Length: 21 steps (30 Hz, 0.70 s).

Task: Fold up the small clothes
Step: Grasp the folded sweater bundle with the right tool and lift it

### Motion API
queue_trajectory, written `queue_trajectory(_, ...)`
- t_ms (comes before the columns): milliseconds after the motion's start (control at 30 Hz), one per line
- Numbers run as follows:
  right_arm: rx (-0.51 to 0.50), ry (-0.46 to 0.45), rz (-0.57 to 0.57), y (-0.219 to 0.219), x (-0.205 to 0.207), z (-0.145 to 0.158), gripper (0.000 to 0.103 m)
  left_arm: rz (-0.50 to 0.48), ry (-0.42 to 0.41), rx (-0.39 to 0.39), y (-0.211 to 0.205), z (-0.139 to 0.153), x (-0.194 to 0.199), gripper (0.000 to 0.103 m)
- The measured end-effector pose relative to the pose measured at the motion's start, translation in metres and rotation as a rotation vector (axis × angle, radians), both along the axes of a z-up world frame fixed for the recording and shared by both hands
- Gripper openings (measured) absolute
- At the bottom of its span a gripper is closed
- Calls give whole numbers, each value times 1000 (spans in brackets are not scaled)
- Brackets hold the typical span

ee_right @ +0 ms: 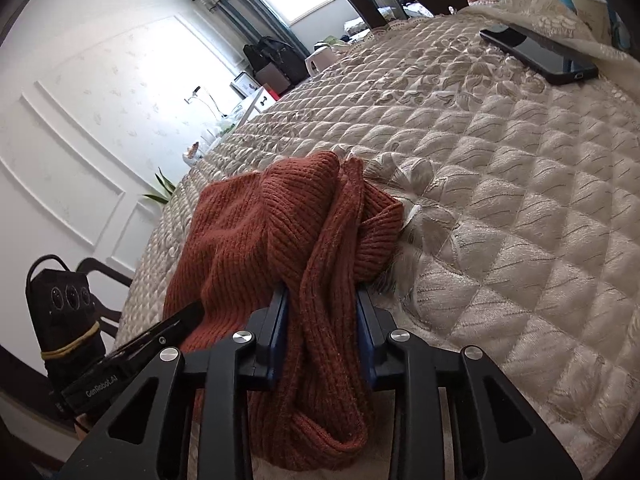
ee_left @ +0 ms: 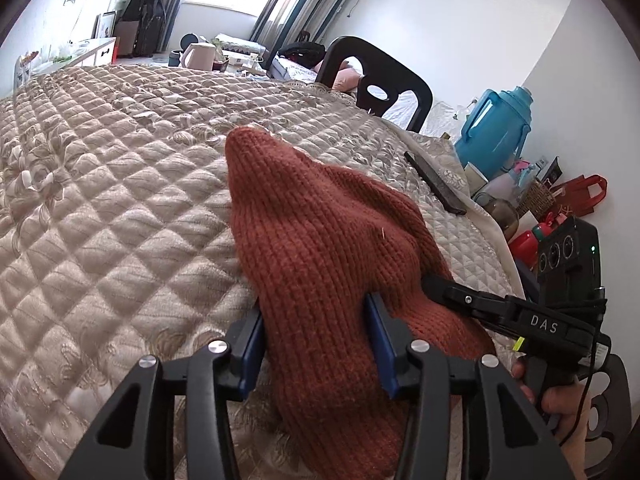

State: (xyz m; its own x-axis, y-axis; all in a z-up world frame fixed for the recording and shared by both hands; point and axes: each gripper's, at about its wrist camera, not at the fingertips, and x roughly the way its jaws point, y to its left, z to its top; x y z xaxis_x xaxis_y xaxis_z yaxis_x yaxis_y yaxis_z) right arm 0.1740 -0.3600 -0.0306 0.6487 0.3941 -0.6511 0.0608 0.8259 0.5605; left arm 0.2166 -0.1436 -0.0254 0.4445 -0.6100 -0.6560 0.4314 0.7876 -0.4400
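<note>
Rust-red ribbed knit fills the near part of both wrist views: a small knitted garment (ee_left: 320,248) lies bunched on a beige quilted cover (ee_left: 120,208) spread over the tabletop. In the left wrist view, the left tongs (ee_left: 316,344) are clenched on the garment's near part, with the blue pads (ee_left: 384,344) pressing into the knit from both sides. The cloth runs away from them in a long hump that tapers to a rounded tip farther up the quilt. At the right of that view the other tool's black finger touches the garment's edge, and a person's hand (ee_left: 560,400) grips its handle.

In the right wrist view, the right tongs (ee_right: 322,336) are clenched on a twisted, rope-like fold of the same garment (ee_right: 256,232), with knit packed between the blue pads (ee_right: 280,332). A loop of the ribbed hem hangs below the pads toward the camera. Beyond them the garment rises in a crumpled mound with one thick fold standing up. The left tool's black finger reaches into the mound from the lower left.

Farther back on the quilt, a black phone (ee_right: 540,56) lies flat near the right edge, well apart from the garment. Behind the tabletop stands a dark chair (ee_left: 380,80), and to the right a blue jug (ee_left: 496,132) stands among clutter. Curtains (ee_left: 304,4) frame a bright window at the far wall.
</note>
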Motion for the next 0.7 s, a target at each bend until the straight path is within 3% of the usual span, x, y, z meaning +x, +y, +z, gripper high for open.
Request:
queue_trajectory(167,-8,-15,-4,3,-5,9,25,1,-24,52,-3,14,-7,35)
queue_trajectory(433,0,-96,22,19,-26,48,25,-2,-62,32,17,39,-27,34)
queue_trajectory(700,35,-116,66,47,-27,58,25,11,-106,45,51,60,-34,34)
